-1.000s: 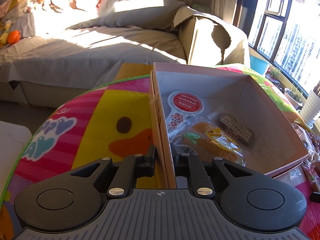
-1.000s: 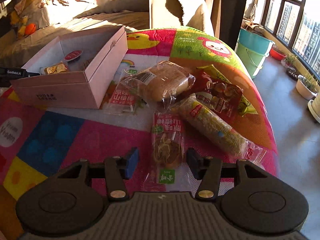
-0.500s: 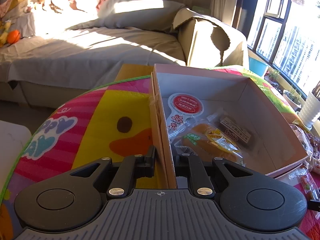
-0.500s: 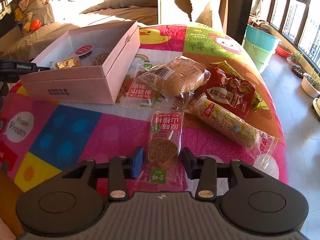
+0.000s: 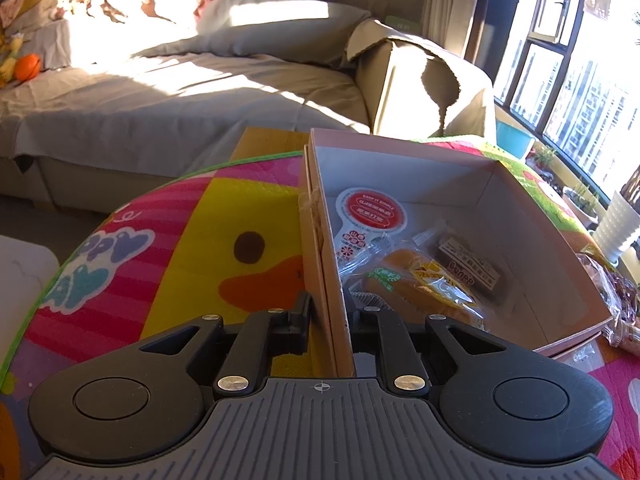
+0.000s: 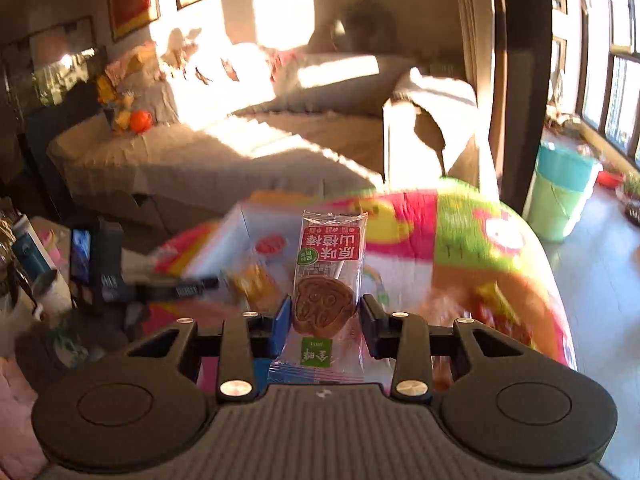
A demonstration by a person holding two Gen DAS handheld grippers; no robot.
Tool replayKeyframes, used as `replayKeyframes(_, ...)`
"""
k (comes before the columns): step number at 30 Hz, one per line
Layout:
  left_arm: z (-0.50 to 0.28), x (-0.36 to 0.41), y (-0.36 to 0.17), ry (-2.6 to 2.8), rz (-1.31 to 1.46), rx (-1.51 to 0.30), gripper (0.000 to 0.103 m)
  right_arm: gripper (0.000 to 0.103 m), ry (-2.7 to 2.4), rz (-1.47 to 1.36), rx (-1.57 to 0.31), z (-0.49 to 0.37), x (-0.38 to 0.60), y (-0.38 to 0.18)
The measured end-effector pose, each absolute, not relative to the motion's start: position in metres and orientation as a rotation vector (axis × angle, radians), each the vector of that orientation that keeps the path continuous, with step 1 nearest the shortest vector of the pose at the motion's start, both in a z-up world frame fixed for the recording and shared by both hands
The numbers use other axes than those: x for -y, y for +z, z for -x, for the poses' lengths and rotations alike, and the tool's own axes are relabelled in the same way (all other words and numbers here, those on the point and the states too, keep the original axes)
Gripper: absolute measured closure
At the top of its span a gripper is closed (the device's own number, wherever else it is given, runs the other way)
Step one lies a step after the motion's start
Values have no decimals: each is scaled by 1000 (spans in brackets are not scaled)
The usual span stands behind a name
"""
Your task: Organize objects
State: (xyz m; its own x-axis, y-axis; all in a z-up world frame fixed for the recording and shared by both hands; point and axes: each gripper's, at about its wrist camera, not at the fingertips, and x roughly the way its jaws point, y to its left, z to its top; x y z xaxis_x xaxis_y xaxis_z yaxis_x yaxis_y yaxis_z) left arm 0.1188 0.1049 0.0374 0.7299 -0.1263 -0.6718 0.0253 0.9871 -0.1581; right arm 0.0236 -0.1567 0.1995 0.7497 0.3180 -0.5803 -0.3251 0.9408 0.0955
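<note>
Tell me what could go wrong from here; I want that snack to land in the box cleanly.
1. The right claw pinches the snack only low down, on its round biscuit; the upper part of the wrapper stands free, so it could swing or slip out mid-carry.
2. The left claw clamps just one wall of the box; a bump from the incoming snack could twist or tip it.
3. Packets already crowd the box's near end.

Low warm sunlight from windows [image 5: 568, 92], hard shadows, right view perhaps motion-blurred
</note>
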Motion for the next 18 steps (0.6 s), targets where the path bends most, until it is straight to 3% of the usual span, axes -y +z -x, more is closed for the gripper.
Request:
replayKeyframes(5,-118,-106,37,-87,147,-748,86,66,443,-11,-499,-54,118,228)
replayKeyframes(13,-117,-107,36,-87,149,-748,86,66,438,-35,-627,-135,60,193)
replayKeyframes(16,-117,-107,37,-88,149,-749,86,54,447,-73,-677,-157,51,176)
replayKeyframes(18,-116,-107,37,-91,149,-749,86,53,431,-79,-687,-161,51,168)
